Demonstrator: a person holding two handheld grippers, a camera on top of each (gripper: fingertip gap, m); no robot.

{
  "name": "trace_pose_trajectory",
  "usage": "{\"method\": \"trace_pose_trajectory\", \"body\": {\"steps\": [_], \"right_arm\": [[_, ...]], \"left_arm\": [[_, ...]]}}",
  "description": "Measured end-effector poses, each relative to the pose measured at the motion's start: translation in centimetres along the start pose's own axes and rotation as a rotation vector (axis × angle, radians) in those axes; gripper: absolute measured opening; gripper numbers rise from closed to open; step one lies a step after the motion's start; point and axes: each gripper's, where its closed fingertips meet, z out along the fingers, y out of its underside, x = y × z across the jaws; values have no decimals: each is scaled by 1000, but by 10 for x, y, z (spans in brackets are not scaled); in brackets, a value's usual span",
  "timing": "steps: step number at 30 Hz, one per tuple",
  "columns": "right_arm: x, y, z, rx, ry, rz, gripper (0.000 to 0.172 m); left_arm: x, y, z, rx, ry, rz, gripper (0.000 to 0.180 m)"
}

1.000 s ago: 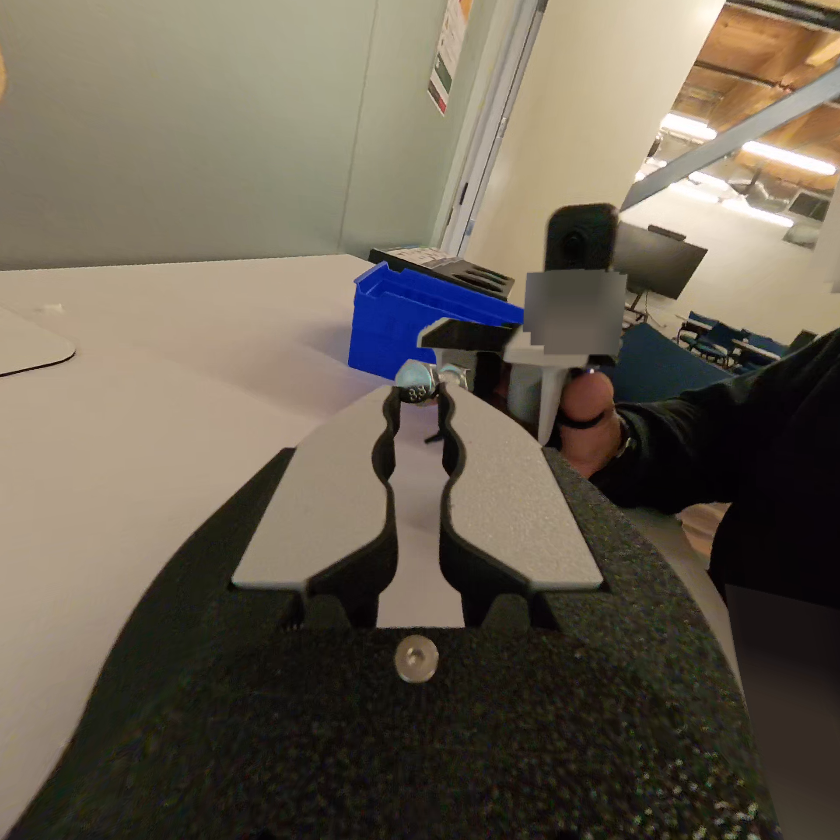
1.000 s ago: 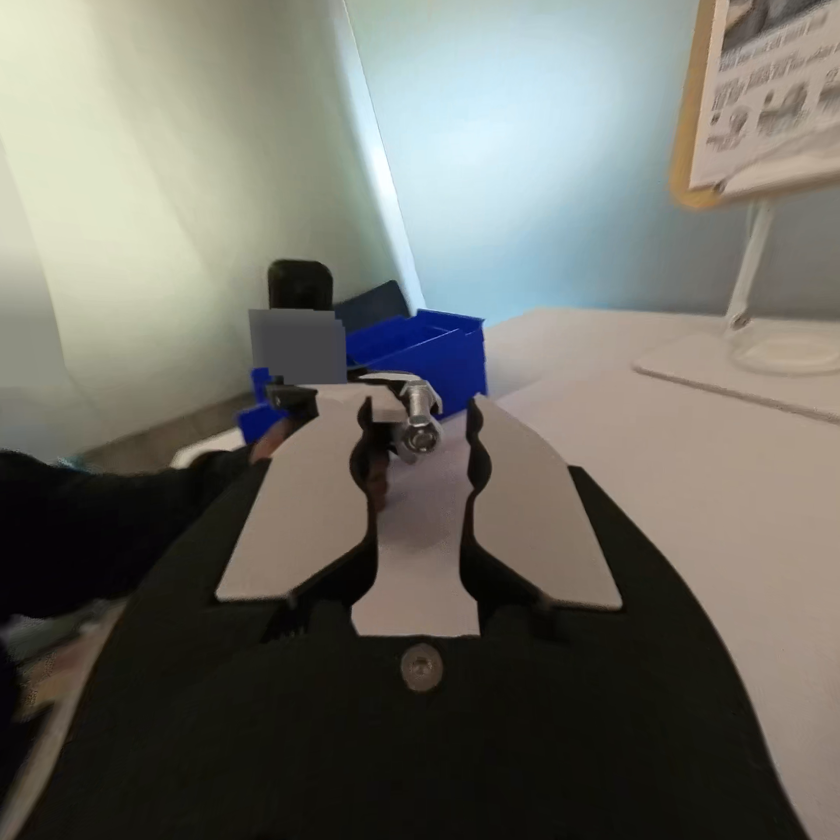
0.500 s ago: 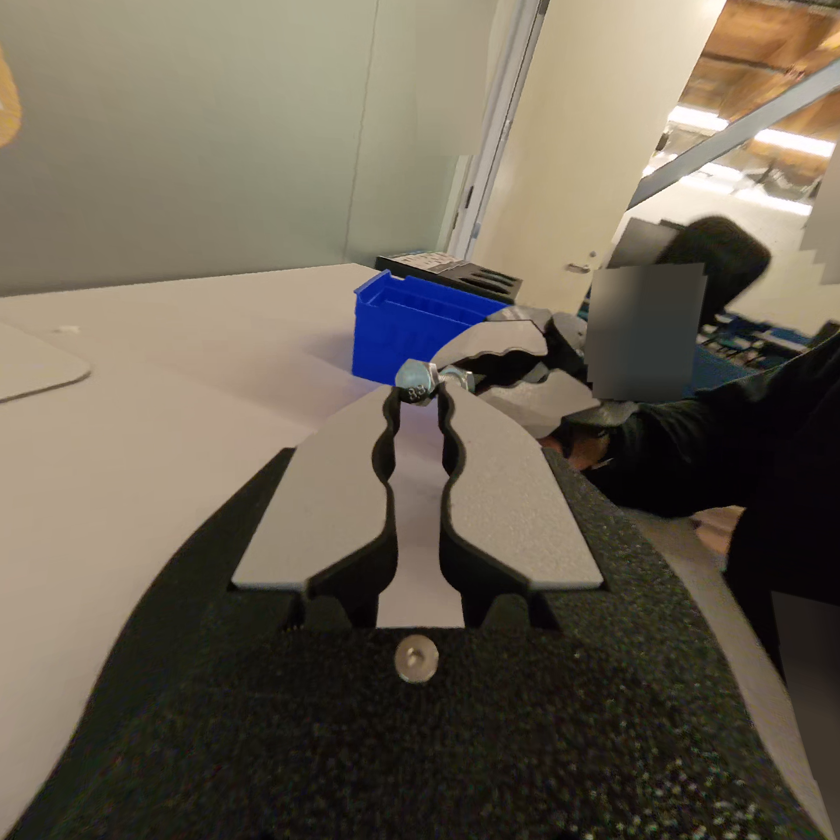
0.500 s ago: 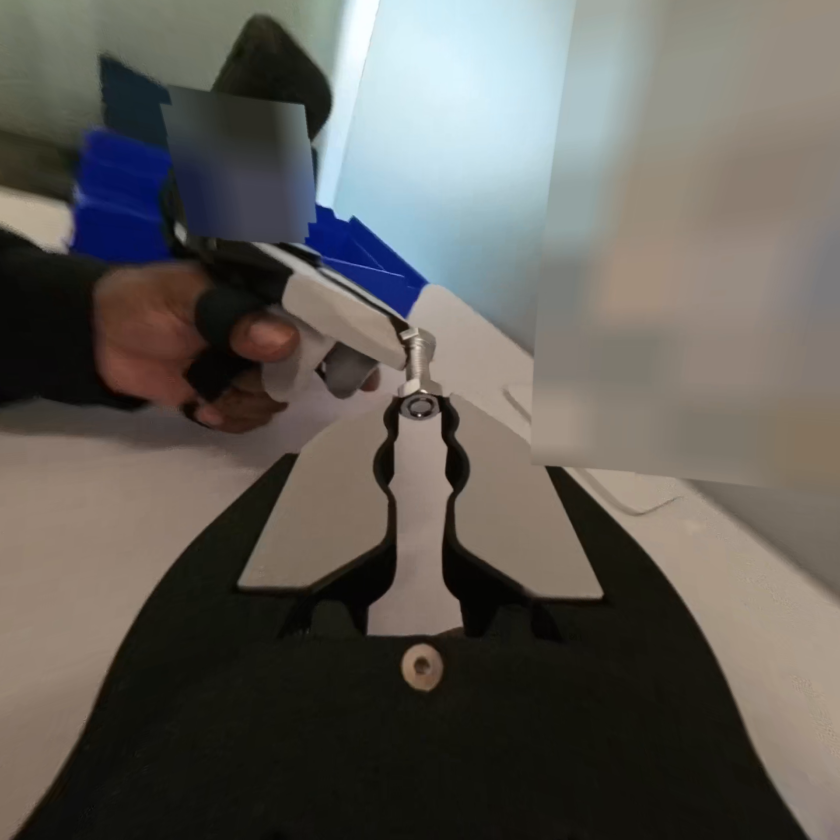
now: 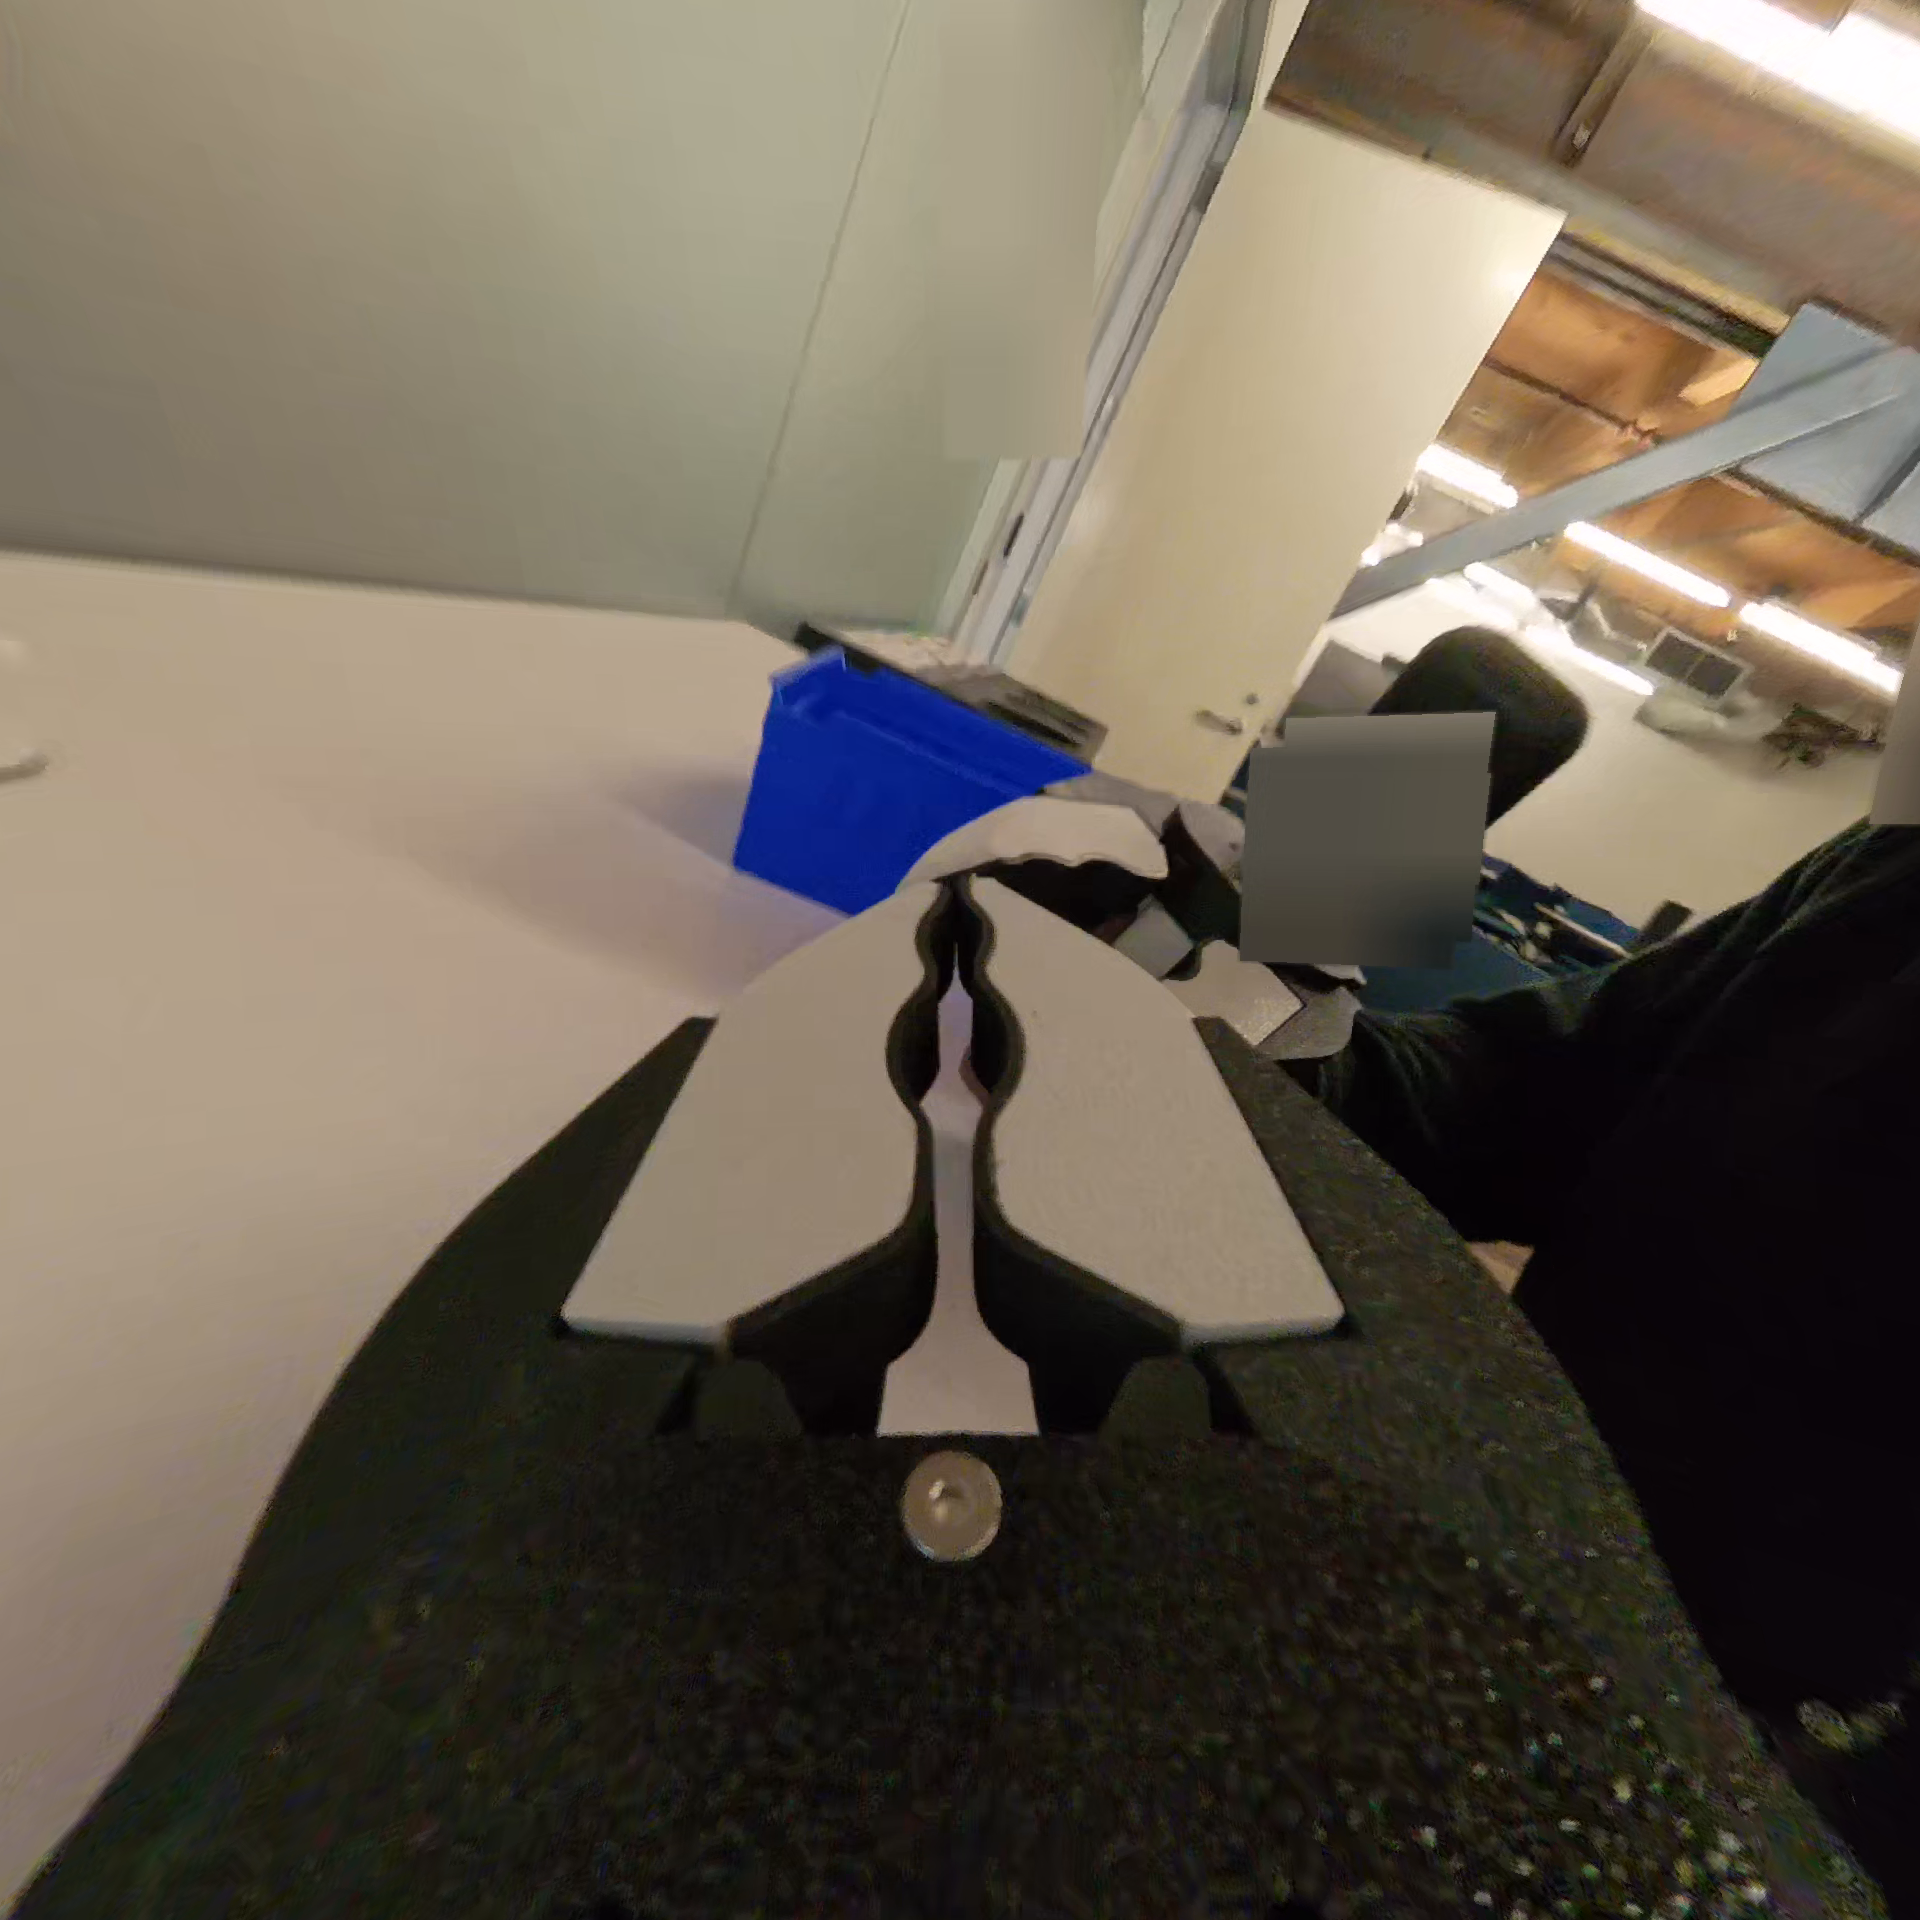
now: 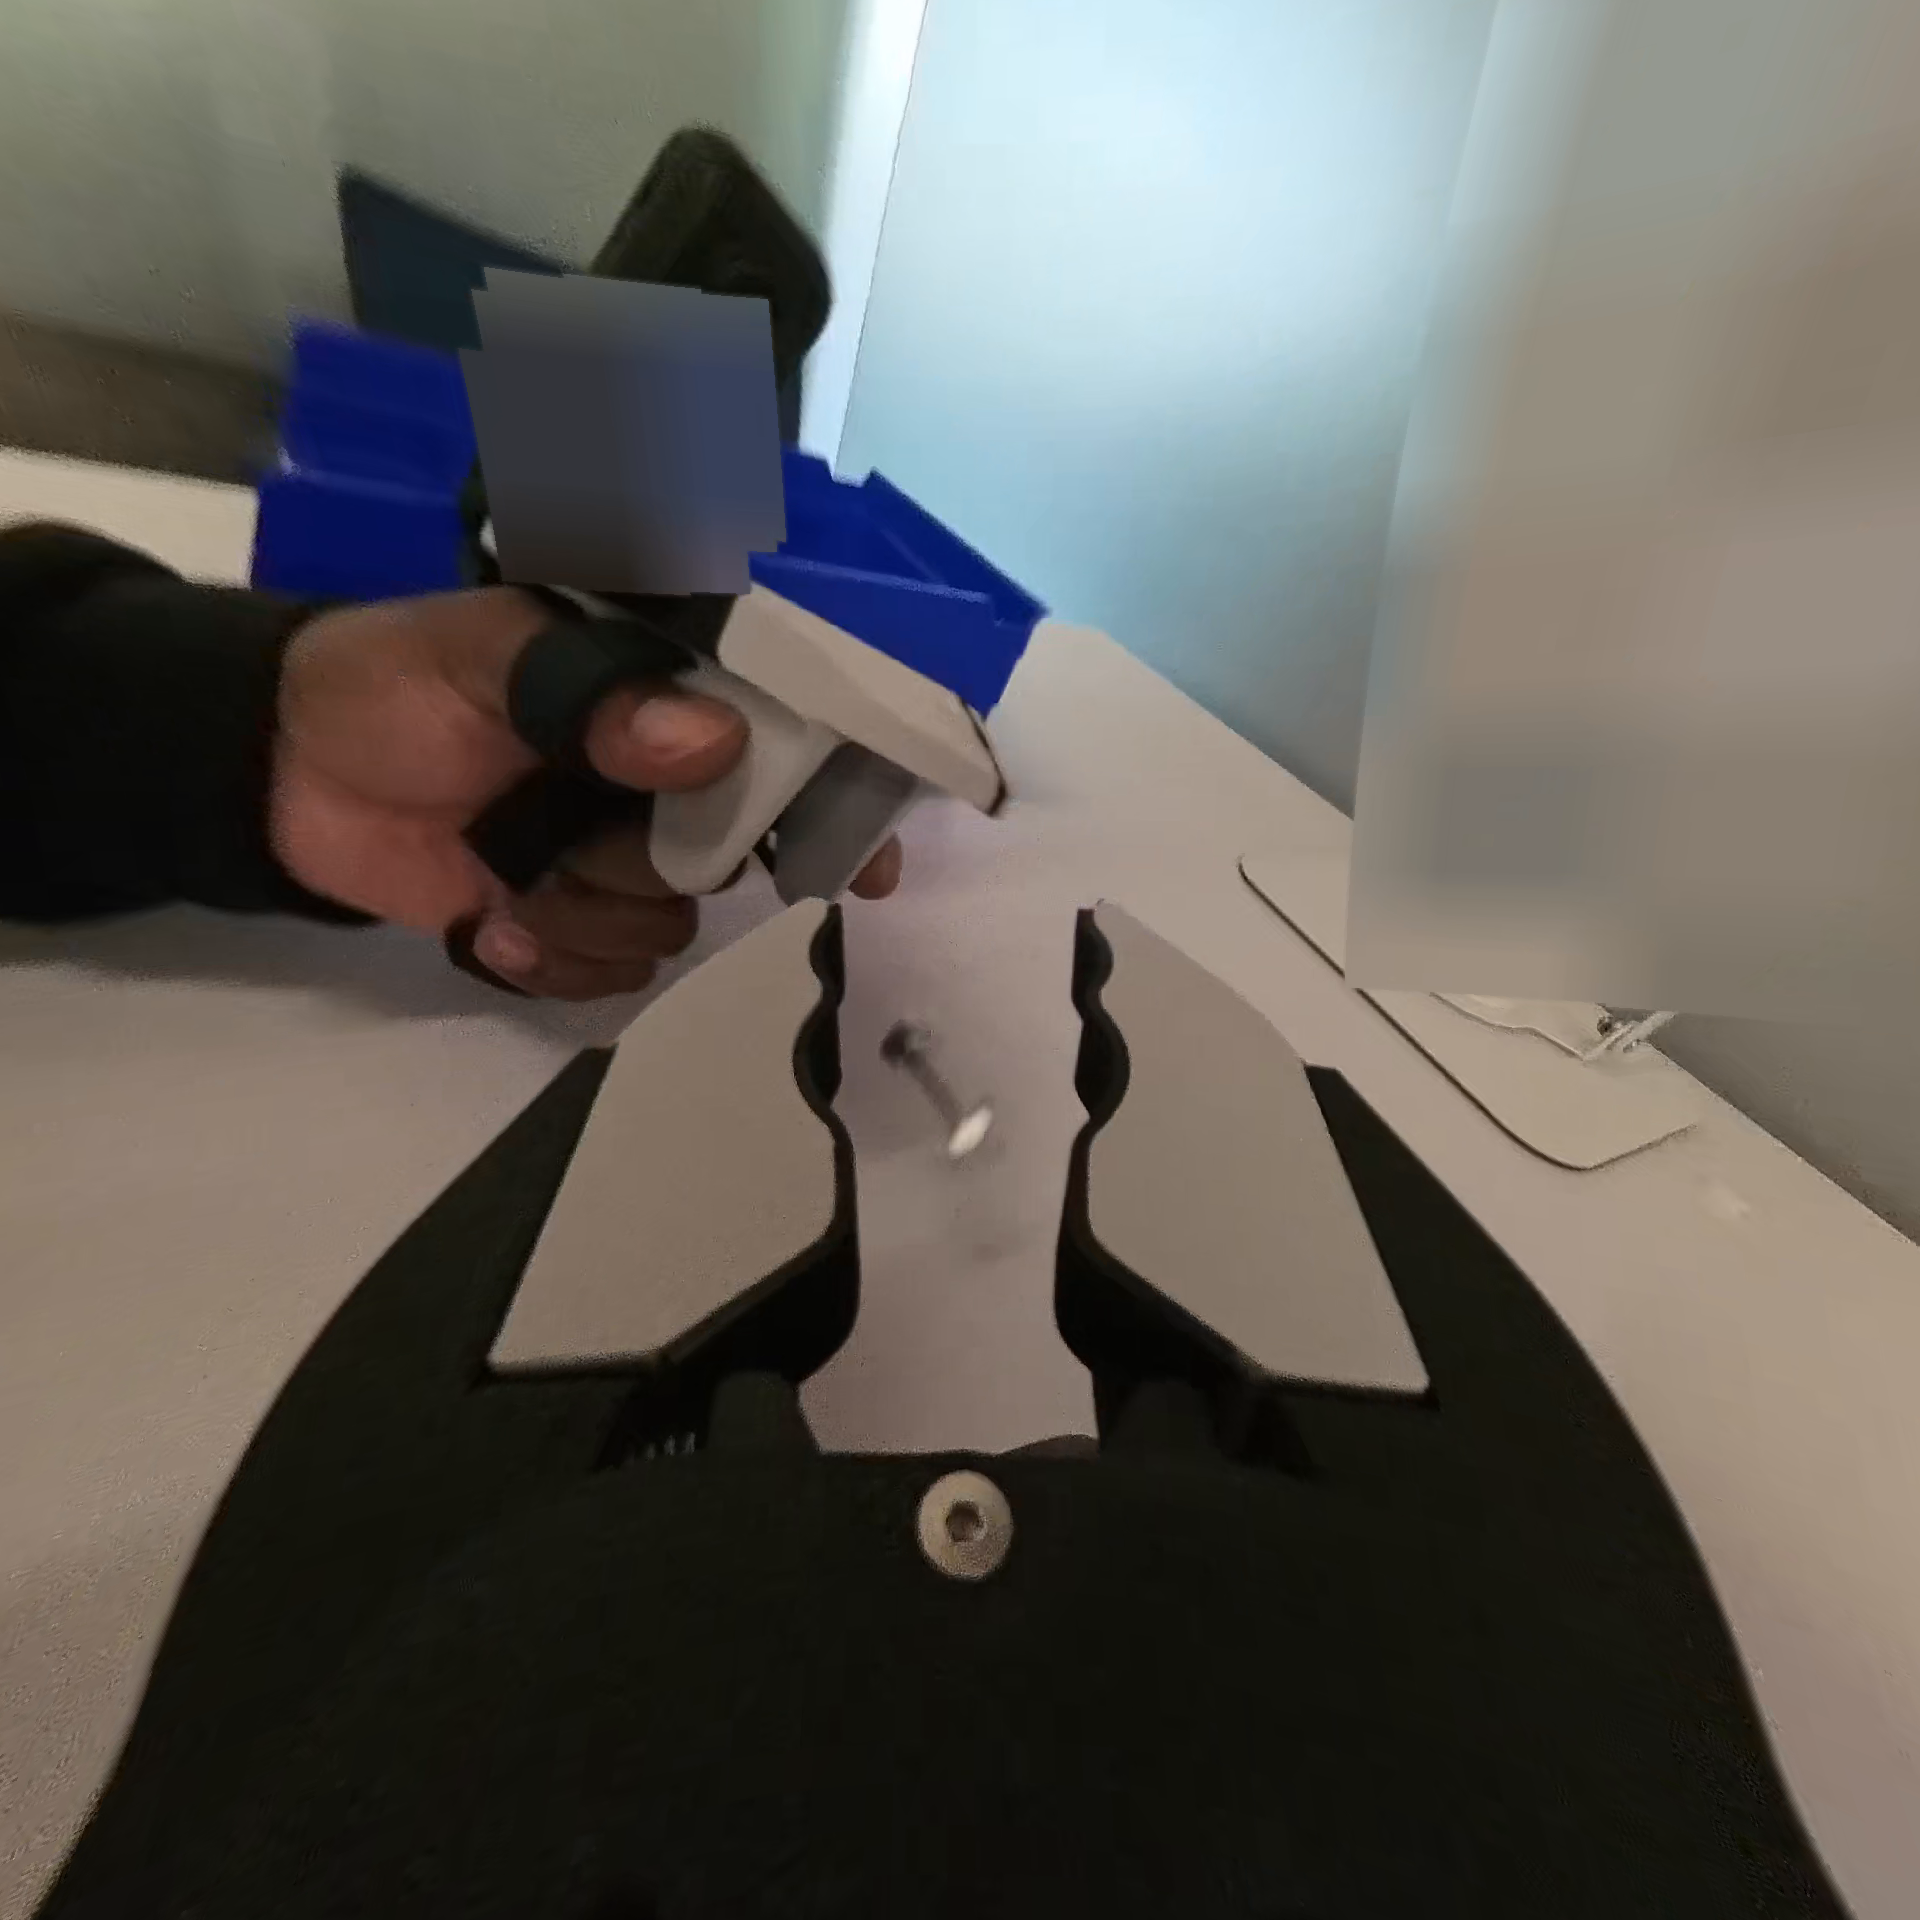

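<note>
Left gripper, mid-frame in its own view, has its tips closed together with nothing between them. Right gripper is spread wide and holds nothing — a blurred bolt shows in the gap between its fingers, touching neither, over the white table. A hand at left grips the other tool. Blue bins sit behind, centre frame — near the table edge.
</note>
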Motion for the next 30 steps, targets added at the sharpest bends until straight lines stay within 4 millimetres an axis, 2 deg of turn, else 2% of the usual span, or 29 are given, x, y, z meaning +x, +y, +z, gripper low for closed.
{"method": "trace_pose_trajectory", "body": {"steps": [2,4,8,12,16,20,22,24,27,30], "right_arm": [[-3,9,4,-41,-5,0,42],[4,14,3,-70,12,3,41],[38,31,-5,-160,64,90,39],[68,56,-16,-256,103,188,41],[68,70,-16,-310,80,239,39],[60,81,-9,-388,139,123,35],[57,85,-7,-423,168,60,32],[56,86,-6,-434,181,32,31],[55,86,-5,-424,176,45,30],[55,86,-5,-424,172,52,30]], "left_arm": [[-10,14,2,-77,-51,0,0],[-20,19,-1,-118,-111,30,0],[-43,17,-13,-161,-254,92,0],[-61,26,-22,-256,-375,167,0],[-84,34,-40,-390,-574,218,8],[-92,59,-55,-636,-665,225,24],[-90,70,-57,-707,-667,213,25],[-89,70,-55,-712,-687,234,24],[-89,72,-56,-763,-732,298,22],[-93,86,-57,-836,-736,326,20]]}}
